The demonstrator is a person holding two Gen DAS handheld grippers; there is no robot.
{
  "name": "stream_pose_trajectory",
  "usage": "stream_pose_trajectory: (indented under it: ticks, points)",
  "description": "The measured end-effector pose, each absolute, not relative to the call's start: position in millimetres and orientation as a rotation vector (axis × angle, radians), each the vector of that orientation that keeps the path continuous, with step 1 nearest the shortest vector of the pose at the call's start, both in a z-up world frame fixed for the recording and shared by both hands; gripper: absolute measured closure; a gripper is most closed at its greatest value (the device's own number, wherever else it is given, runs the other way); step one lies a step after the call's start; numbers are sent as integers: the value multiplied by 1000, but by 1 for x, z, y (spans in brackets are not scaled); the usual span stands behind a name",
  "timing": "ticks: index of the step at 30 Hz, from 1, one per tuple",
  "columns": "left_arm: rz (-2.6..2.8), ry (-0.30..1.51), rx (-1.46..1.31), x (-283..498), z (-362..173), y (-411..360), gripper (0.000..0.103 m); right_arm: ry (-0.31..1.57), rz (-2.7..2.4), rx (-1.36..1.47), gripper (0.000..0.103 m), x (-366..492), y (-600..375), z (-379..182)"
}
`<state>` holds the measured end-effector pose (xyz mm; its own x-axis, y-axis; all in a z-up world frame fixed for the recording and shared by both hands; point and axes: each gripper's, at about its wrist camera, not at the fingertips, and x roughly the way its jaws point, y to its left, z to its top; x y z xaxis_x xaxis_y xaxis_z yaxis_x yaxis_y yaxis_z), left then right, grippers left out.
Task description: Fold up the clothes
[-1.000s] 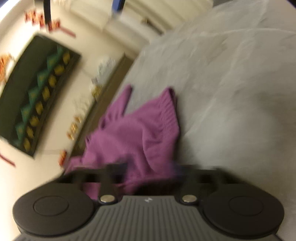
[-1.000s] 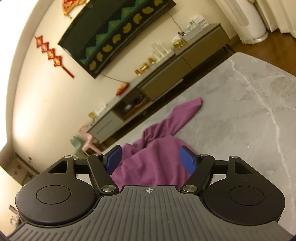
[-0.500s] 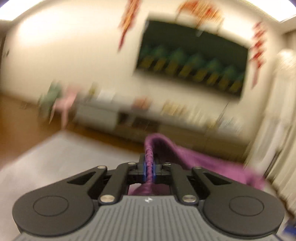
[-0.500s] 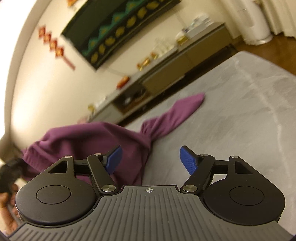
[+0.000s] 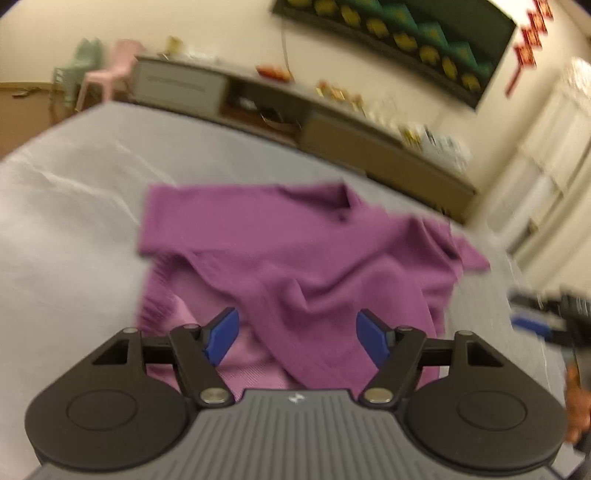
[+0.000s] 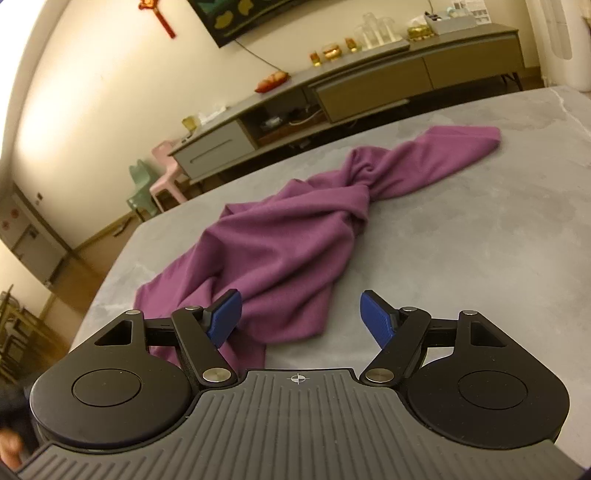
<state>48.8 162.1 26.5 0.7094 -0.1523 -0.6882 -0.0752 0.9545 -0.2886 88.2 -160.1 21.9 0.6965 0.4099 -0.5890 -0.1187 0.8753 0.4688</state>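
Fingers (image 5: 221, 334) of your left gripper (image 5: 297, 332) apart, right gripper (image 6: 300, 315) likewise; purple garment (image 6: 280, 251) crumpled on table (image 6: 480, 229), ungripped.

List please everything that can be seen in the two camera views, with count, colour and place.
garment: one, purple, crumpled on the table, one sleeve stretched toward the far right
table: one, grey marbled top, under the garment
sideboard: one, long, grey-brown, against the far wall
glasses and jars: several, clear and amber, on the sideboard
red dish: one, on the sideboard, left of the jars
chairs: two, small, one pink and one green, at the left end of the sideboard
wall panel: one, dark with green and yellow shapes, above the sideboard
red ornament: one, hanging on the wall
left gripper: black, blue pads, open, over the garment
right gripper: black, blue pads, open, at the garment's near edge
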Motion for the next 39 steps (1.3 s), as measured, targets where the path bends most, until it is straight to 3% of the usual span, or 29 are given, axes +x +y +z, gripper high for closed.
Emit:
stream_pose_trajectory:
  ticks: [3, 5, 6, 7, 11, 13, 15, 17, 20, 24, 29, 32, 35, 38, 39]
  points:
    - [-32, 864, -196, 75, 13, 143, 29, 756, 308, 480, 23, 120, -154, 14]
    - [-8, 868, -135, 81, 5, 135, 45, 751, 297, 529, 22, 143, -154, 8]
    - [-12, 859, -112, 84, 2, 133, 93, 751, 286, 558, 22, 156, -156, 3]
    - [-19, 847, -91, 85, 1, 132, 102, 756, 272, 588, 22, 168, -159, -2]
    - [-64, 557, -103, 52, 51, 145, 102, 785, 226, 638, 24, 215, -173, -27]
    - [-85, 349, -147, 23, 85, 164, 102, 818, 245, 612, 36, 233, -175, -38]
    - [-65, 202, -194, 2, 104, 187, 102, 845, 334, 637, 80, 246, -171, -48]
    - [-52, 154, -244, -10, 109, 200, 102, 802, 401, 693, 92, 245, -169, -44]
    - [-47, 100, -314, -28, 115, 213, 103, 681, 461, 745, 95, 229, -173, -7]
    - [-39, 29, -408, -50, 123, 230, 103, 389, 526, 713, 96, 169, -186, 84]
    - [-30, -61, -525, -79, 132, 252, 103, 63, 461, 422, 96, 53, -183, 171]
    - [-112, 132, -527, -46, 107, 232, 103, 107, 188, 249, 96, 42, -179, 159]
    - [-214, 382, -453, -4, 76, 187, 102, 311, -100, 197, 96, 72, -210, 94]
    - [-309, 498, -361, 22, 59, 130, 78, 544, -199, 401, 95, 99, -272, 38]
    - [-333, 515, -326, 30, 56, 111, 61, 565, -197, 496, 87, 101, -291, 29]
